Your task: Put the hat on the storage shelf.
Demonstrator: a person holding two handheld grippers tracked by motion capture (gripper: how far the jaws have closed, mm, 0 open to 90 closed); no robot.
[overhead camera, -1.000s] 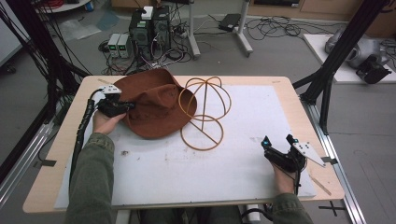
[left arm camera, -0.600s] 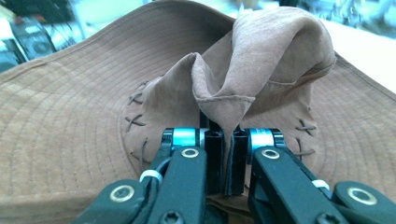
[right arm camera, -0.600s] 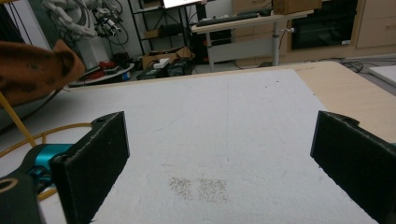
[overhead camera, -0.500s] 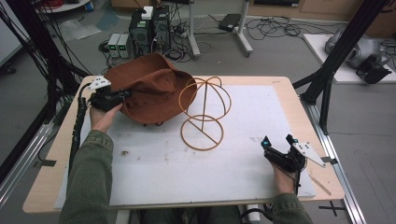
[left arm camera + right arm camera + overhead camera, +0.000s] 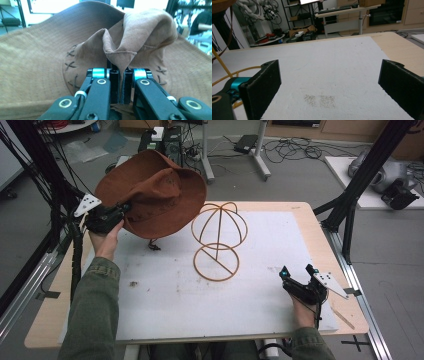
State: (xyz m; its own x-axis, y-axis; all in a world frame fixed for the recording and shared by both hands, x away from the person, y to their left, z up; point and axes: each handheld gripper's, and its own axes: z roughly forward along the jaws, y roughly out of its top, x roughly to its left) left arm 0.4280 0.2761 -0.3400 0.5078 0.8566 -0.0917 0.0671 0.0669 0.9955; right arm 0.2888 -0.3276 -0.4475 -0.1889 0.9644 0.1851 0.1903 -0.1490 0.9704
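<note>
Brown felt, wide-brimmed hat is up in the air at the far left of the table, and your left gripper has its jaws pinched tight on a fold of the brim; in the left gripper view you can see the fabric bunched up and squeezed between the pads. Right gripper sits on the white foam mat at the near right, jaws spread wide with nothing in them. I'd guess the hat goes on the round orange wire hat stand just right of it, so carry it high enough to clear the dome, centre the crown over the top, then lower straight down before letting go. One pinch point means the hat hangs lopsided, so go slow. Can't see the crown opening from here, and a dangling cord under the brim is too small to make out properly.
</note>
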